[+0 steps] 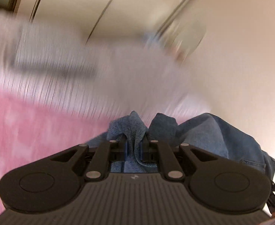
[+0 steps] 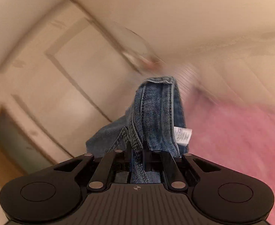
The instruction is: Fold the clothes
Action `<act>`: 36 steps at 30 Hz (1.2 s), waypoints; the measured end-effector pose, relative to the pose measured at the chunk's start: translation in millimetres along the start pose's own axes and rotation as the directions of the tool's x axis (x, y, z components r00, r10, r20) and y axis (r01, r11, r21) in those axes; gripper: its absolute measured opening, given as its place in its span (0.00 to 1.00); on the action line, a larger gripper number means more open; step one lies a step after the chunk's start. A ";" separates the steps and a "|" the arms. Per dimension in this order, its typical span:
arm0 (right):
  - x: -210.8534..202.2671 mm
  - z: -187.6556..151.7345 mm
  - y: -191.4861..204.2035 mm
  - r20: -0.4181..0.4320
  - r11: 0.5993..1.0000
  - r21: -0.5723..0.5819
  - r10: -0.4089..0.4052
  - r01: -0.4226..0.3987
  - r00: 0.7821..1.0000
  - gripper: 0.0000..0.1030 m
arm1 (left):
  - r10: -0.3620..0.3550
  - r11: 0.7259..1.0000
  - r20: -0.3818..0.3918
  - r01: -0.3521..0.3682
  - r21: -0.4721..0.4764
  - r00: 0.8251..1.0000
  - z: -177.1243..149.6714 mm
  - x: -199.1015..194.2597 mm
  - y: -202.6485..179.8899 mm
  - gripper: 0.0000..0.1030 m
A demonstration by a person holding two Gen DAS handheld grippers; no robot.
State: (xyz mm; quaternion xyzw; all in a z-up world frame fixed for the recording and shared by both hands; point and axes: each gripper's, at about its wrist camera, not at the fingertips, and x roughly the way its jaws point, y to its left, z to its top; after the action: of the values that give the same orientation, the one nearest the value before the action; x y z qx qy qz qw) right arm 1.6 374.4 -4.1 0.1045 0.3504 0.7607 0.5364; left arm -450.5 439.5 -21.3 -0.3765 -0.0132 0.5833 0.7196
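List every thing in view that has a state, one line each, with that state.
left hand-held gripper: shut on the jeans.
right hand-held gripper: shut on the jeans.
jeans: bunched, unfolded, pinched by both grippers, care label showing.
pink cover: spread out, blurred.
door: closed.

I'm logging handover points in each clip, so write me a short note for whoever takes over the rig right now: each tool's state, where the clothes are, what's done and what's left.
Left tool: shut on a bunch of blue denim, the jeans, which hang off to its right.
Right tool: shut on the jeans along a stitched seam; a white care label shows beside it.
Both tools hold the jeans in the air, above a pink bed cover. The background is blurred.
Done: the jeans are picked up at two points.
Left: no fold shows yet. Probably spread them flat on the pink cover, then fold.
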 end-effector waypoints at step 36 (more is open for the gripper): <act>8.0 -243.6 -278.4 -0.691 0.661 0.422 -0.208 0.620 0.692 0.52 | 0.397 0.835 -0.551 -0.538 -0.116 0.735 -253.4 -14.6 117.2 0.25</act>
State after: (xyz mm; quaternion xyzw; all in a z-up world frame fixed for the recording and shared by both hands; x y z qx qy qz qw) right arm 74.9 328.8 -364.0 -0.0514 0.7449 0.4381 0.5005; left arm -436.3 298.0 -262.0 -0.6000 0.1928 0.6196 0.4679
